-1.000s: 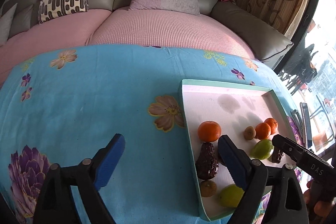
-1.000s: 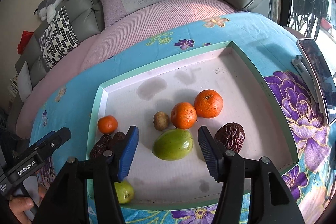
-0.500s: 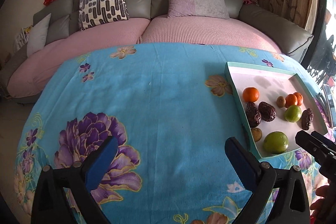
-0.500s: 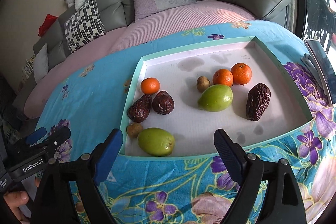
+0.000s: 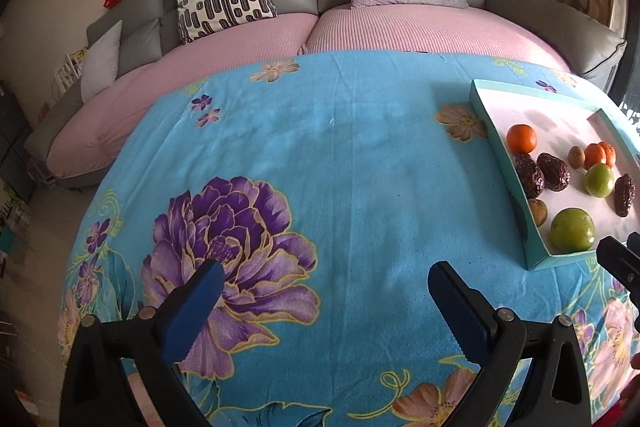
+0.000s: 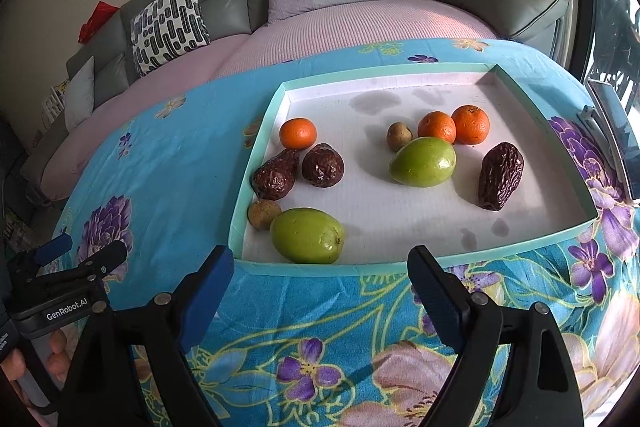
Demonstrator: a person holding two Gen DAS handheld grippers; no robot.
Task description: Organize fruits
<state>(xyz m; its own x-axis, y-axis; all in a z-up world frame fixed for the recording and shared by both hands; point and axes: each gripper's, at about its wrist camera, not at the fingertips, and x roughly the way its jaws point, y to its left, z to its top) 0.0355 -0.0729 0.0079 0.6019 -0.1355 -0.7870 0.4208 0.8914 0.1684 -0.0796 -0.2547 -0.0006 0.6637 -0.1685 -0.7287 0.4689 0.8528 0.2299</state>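
Both grippers hang back from the tray point(image 6: 580, 227), above the flowered cloth point(image 5: 340, 147). The left gripper point(image 5: 320, 287) has its jaws spread wide and holds nothing; it points at bare cloth, with the tray off to its right. The right gripper point(image 6: 320, 279) is likewise spread and empty, its blue pads just short of the tray's near wall.

The fruit all lies inside the tray. Along the left wall we see one orange point(image 6: 298, 133), two dates point(image 6: 276, 175) touching each other, a small brown fruit point(image 6: 263, 213) and a green fruit point(image 6: 307, 235). Mid-tray sit two oranges point(image 6: 454, 125) side by side, a second brown fruit point(image 6: 399, 136) and a second green fruit point(image 6: 423, 161); a third date point(image 6: 500, 175) lies apart to the right.

Risk, as we judge it: like kinds are split between two clusters, so a reach for one piece could nudge its neighbour — the round oranges would roll readily on the smooth floor. The near wall also stands between the right gripper and the closest green fruit; a low approach could catch that rim and shift the tray.

Compared with one second ago, both grippers have pulled well back — the right one then straddled a green fruit, and the left one stood over the tray's edge.
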